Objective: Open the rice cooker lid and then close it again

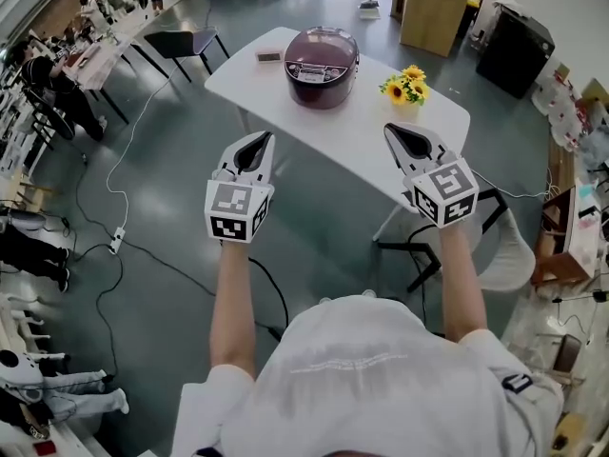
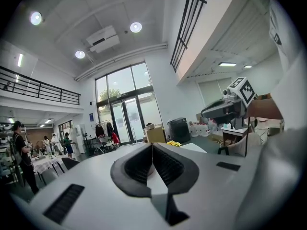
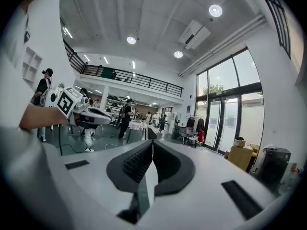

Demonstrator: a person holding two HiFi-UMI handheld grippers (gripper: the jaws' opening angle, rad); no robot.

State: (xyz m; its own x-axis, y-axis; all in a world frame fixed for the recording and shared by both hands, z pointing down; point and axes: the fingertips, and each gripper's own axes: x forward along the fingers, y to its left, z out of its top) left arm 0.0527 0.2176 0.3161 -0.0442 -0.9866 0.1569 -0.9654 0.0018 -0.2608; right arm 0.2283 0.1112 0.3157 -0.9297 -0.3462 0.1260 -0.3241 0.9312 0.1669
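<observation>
A dark maroon rice cooker [image 1: 322, 67] with its lid down stands on the white table [image 1: 285, 103] ahead of me in the head view. My left gripper [image 1: 257, 141] is held in the air short of the table's near edge, jaws shut and empty. My right gripper [image 1: 398, 133] hangs level with it over the table's near right part, also shut on nothing. Both are well apart from the cooker. In the left gripper view the closed left gripper [image 2: 152, 146] points across the hall, and the right gripper [image 2: 225, 108] shows at its right. The right gripper view shows its own shut jaws [image 3: 152, 143].
A pot of yellow flowers [image 1: 405, 88] stands right of the cooker, and a small flat box [image 1: 268, 56] lies to its left. A chair [image 1: 476, 246] sits under the table's right end. A cable and power strip [image 1: 116, 241] lie on the floor at left. People stand far left.
</observation>
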